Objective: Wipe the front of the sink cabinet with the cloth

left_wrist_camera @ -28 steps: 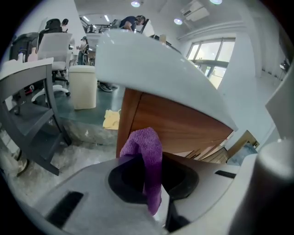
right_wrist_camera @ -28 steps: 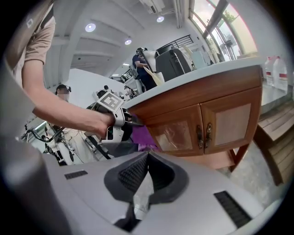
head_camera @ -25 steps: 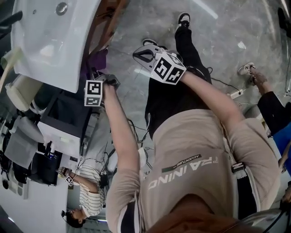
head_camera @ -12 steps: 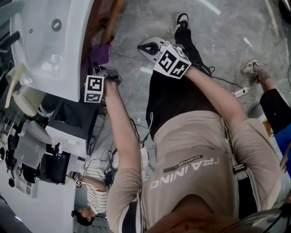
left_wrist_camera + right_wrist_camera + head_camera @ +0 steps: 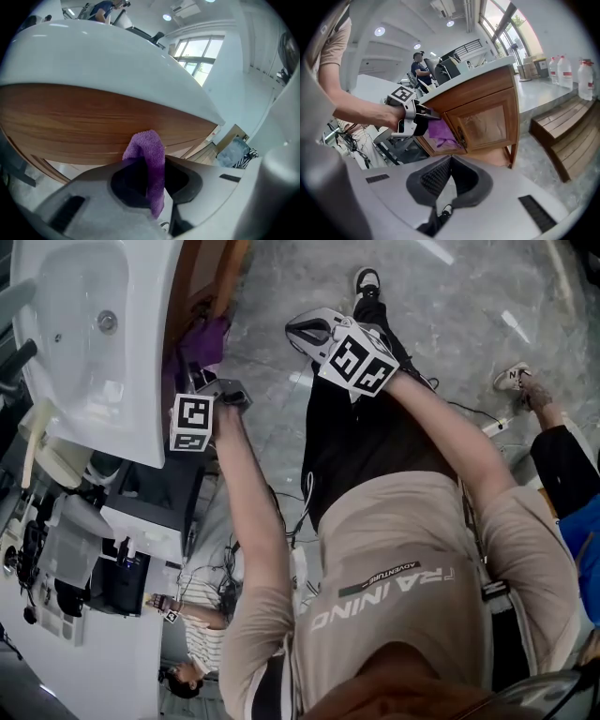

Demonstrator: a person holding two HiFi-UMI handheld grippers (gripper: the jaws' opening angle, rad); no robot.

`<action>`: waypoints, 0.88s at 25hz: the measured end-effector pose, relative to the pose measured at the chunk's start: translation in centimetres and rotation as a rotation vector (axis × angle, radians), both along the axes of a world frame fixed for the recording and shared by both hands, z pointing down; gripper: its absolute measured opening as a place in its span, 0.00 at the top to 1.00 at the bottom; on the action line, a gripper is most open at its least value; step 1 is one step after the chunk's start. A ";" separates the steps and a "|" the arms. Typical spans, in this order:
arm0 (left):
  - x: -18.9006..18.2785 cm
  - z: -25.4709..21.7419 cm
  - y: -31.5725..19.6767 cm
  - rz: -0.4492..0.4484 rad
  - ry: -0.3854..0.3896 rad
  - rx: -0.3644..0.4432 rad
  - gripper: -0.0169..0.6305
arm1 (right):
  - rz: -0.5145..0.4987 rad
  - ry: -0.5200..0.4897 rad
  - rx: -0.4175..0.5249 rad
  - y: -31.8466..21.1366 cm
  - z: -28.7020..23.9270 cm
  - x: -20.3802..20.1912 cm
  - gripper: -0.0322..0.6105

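Observation:
The purple cloth [image 5: 208,337] is pinched in my left gripper [image 5: 200,374], which is shut on it, below the white sink [image 5: 94,343]. In the left gripper view the cloth [image 5: 149,161] sticks up between the jaws, close to the brown wooden cabinet front [image 5: 89,124] under the sink rim [image 5: 117,61]; I cannot tell whether they touch. The right gripper view shows the left gripper [image 5: 423,118] holding the cloth [image 5: 443,132] against the cabinet door [image 5: 487,119]. My right gripper [image 5: 292,330] hangs over the floor away from the cabinet, its jaws [image 5: 449,161] shut and holding nothing.
A wooden bench [image 5: 567,136] stands right of the cabinet, with water bottles [image 5: 583,77] behind it. Cables and a power strip [image 5: 487,432] lie on the grey floor near another person's shoe [image 5: 511,381]. A person in a striped shirt [image 5: 202,643] stands beside cluttered shelves at the left.
The left gripper stays at the cabinet with the cloth, which now sits a little higher in the head view. The right gripper has drifted slightly up and right.

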State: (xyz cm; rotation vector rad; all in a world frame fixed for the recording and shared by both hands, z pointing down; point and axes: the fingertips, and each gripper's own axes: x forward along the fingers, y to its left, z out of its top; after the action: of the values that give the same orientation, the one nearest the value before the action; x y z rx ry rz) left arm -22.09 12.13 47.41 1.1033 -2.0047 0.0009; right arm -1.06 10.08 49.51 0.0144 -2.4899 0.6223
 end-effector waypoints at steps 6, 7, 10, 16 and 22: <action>1.9 0.2 -4.7 0.040 -0.010 0.001 0.91 | -0.005 0.015 0.030 -3.7 0.4 1.6 0.93; 2.3 0.4 -5.4 0.040 -0.007 0.001 0.91 | 0.000 0.017 0.026 -4.4 0.5 2.0 0.93; 3.2 0.7 -7.4 0.044 0.002 0.000 0.91 | 0.014 0.026 0.013 -6.4 1.1 3.1 0.93; 4.8 1.2 -11.0 0.059 0.016 -0.001 0.91 | 0.025 0.042 0.003 -10.0 2.2 4.4 0.93; 6.3 1.2 -14.7 0.060 0.023 0.000 0.91 | -0.002 0.017 -0.003 -13.0 1.3 3.9 0.93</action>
State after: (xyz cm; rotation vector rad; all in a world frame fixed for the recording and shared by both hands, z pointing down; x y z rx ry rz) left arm -15.77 -2.58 48.62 1.1585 -1.9506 0.0191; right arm 2.79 -2.94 50.85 0.0161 -2.4723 0.6227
